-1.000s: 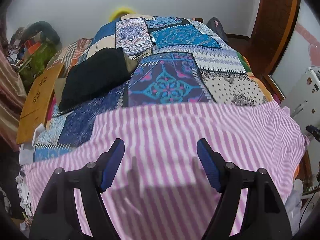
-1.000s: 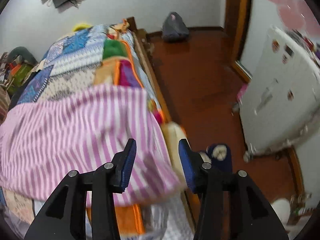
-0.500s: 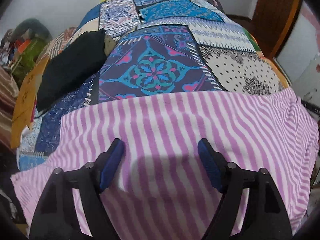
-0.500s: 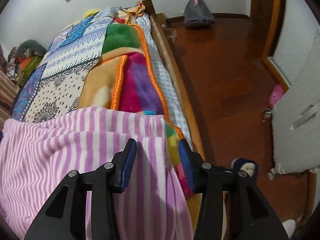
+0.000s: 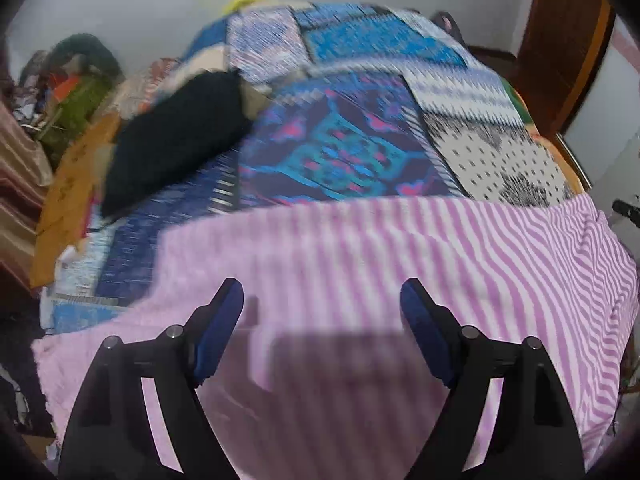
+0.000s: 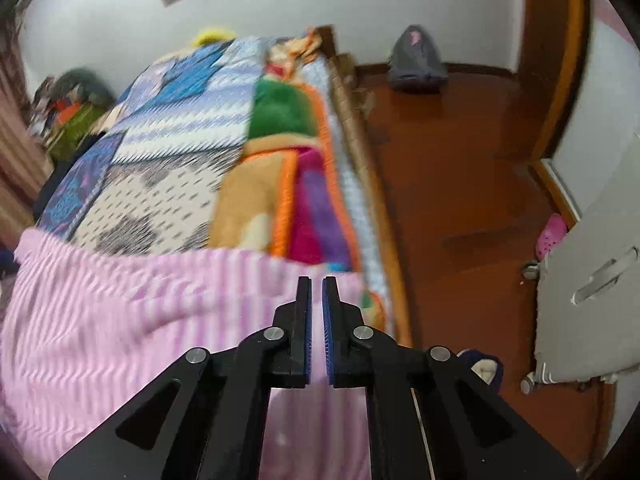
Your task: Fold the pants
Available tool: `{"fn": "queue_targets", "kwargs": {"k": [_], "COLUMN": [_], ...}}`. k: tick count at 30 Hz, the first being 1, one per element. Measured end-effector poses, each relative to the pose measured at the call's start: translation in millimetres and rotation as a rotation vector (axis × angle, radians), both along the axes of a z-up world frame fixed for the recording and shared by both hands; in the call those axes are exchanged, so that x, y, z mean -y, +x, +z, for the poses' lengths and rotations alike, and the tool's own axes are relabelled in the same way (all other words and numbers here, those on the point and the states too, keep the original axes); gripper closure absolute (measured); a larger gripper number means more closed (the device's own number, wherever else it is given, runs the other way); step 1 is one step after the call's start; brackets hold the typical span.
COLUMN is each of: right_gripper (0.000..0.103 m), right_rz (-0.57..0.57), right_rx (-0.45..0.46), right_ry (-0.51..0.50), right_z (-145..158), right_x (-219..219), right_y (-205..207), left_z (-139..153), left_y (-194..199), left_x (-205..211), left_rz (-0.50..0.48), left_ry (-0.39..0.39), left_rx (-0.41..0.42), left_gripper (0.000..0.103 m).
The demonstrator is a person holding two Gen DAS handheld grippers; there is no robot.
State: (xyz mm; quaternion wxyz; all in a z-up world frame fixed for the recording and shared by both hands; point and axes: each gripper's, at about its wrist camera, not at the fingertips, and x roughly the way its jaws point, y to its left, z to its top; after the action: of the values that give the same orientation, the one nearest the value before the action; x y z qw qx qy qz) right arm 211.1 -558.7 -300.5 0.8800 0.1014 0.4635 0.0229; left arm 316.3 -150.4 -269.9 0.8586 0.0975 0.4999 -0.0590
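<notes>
Pink-and-white striped pants (image 5: 400,248) lie spread across the near end of a bed. My left gripper (image 5: 320,286) hovers just above the cloth with its blue pads wide apart, open, and casts a shadow on the stripes. In the right wrist view the pants (image 6: 120,300) reach the bed's right side. There my right gripper (image 6: 317,280) has its jaws pressed almost together at the pants' right edge, with a thin strip of pink cloth showing between the pads. Both views are motion-blurred.
A patchwork bedspread (image 5: 340,140) covers the bed, with a black garment (image 5: 176,136) at its left. The wooden bed rail (image 6: 380,208) borders a red-brown floor (image 6: 460,160) holding a grey bag (image 6: 416,60), a pink shoe (image 6: 552,236) and a white cabinet (image 6: 592,280).
The right gripper's jaws have shut at the right edge of the pants after standing apart. The left gripper has dropped a little closer to the cloth and stays wide.
</notes>
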Motion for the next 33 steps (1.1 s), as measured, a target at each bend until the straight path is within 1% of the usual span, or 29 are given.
{"fn": "queue_targets", "kwargs": {"k": [1, 3, 5, 7, 9, 10, 12, 14, 15, 16, 17, 18, 19, 21, 24, 27, 29, 30, 32, 33], "right_gripper": [0.094, 0.085, 0.081, 0.079, 0.073, 0.068, 0.060, 0.058, 0.055, 0.053, 0.049, 0.043, 0.041, 0.041, 0.041, 0.041, 0.041, 0.041, 0.041, 0.041], "right_rz": [0.017, 0.074, 0.130, 0.187, 0.252, 0.278, 0.334, 0.393, 0.415, 0.437, 0.464, 0.477, 0.491, 0.517, 0.558, 0.625, 0.669, 0.686, 0.739, 0.758], "right_rx": [-0.001, 0.009, 0.039, 0.076, 0.113, 0.128, 0.161, 0.192, 0.201, 0.208, 0.213, 0.214, 0.214, 0.201, 0.154, 0.124, 0.119, 0.115, 0.095, 0.085], "right_ry": [-0.011, -0.036, -0.032, -0.030, -0.025, -0.020, -0.014, -0.033, -0.044, -0.056, -0.065, -0.069, -0.074, -0.081, -0.099, -0.123, -0.127, -0.135, -0.135, -0.138], "right_z": [4, 16, 31, 50, 70, 77, 94, 107, 111, 115, 118, 120, 120, 118, 107, 93, 84, 81, 71, 69], "right_x": [-7, -30, -56, -87, -124, -139, -178, -223, -239, -257, -282, -297, -316, -345, -390, -425, -444, -454, -471, -478], "right_y": [4, 5, 7, 14, 22, 23, 30, 35, 38, 41, 45, 51, 55, 64, 80, 89, 96, 98, 105, 107], "left_z": [8, 25, 44, 56, 66, 68, 70, 68, 65, 62, 58, 53, 46, 34, 13, -7, -18, -24, -29, -30], "left_y": [-2, -8, -16, -24, -34, -39, -48, -55, -57, -60, -62, -63, -63, -63, -60, -55, -52, -50, -48, -47], "left_x": [-11, -40, -81, -117, -163, -180, -223, -256, -278, -290, -304, -317, -331, -347, -364, -367, -368, -366, -365, -363], "left_rz": [0.016, 0.063, 0.131, 0.193, 0.268, 0.291, 0.343, 0.384, 0.403, 0.412, 0.420, 0.429, 0.434, 0.435, 0.426, 0.413, 0.396, 0.384, 0.367, 0.357], "left_ry": [0.004, 0.004, -0.005, -0.009, -0.020, -0.025, -0.023, -0.013, -0.011, -0.011, -0.010, -0.014, -0.027, -0.051, -0.077, -0.104, -0.129, -0.146, -0.166, -0.175], "left_rx": [0.018, 0.056, 0.094, 0.121, 0.140, 0.142, 0.145, 0.137, 0.128, 0.123, 0.117, 0.108, 0.095, 0.068, 0.035, 0.000, -0.018, -0.032, -0.044, -0.048], "left_gripper": [0.021, 0.021, 0.021, 0.021, 0.021, 0.021, 0.021, 0.021, 0.021, 0.021, 0.021, 0.021, 0.021, 0.021, 0.021, 0.022, 0.034, 0.038, 0.052, 0.054]}}
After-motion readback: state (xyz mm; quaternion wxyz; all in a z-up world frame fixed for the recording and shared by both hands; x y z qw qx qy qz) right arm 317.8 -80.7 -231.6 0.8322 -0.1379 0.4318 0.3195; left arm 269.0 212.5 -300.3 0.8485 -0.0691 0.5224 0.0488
